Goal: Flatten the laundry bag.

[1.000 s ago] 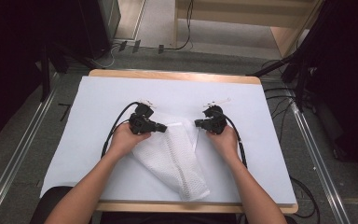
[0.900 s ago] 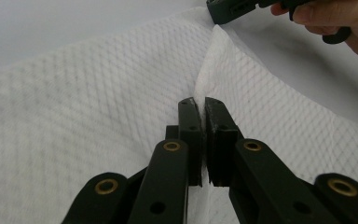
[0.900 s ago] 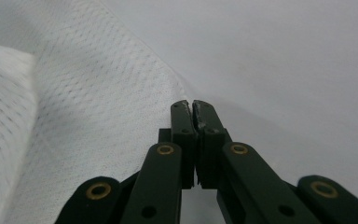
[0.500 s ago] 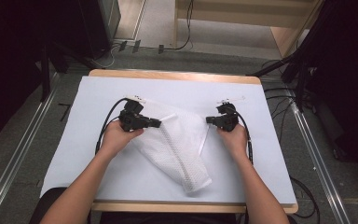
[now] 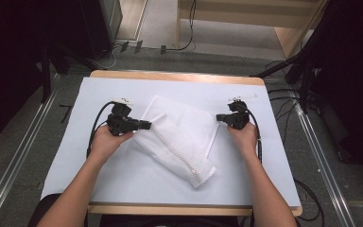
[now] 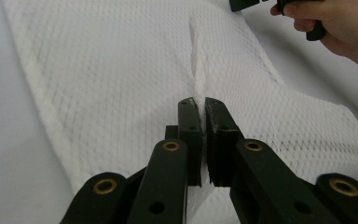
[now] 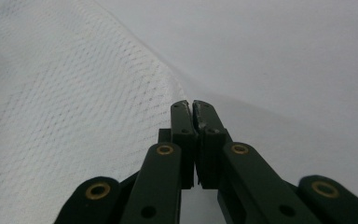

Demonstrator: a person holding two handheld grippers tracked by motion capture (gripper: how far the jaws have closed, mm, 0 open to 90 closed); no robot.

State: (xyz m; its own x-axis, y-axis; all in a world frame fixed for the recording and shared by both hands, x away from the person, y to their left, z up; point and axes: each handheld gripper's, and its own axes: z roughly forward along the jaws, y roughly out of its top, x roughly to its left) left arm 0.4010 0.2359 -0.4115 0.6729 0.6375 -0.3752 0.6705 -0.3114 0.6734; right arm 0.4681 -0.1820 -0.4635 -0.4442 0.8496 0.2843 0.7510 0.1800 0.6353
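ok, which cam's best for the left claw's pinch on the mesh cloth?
Left gripper view: the left claw is shut on a puckered ridge of the white mesh cloth. The high view gives the cloth's whole outline, but the pinch is tiny there. The right gripper view shows just mesh by the right claw.

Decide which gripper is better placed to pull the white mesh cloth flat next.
Left. The left gripper is shut on a fold of the cloth; the right gripper sits shut at its edge.

A wooden table (image 5: 179, 75) bears a white sheet (image 5: 123, 179), with white mesh cloth (image 5: 179, 137) on it
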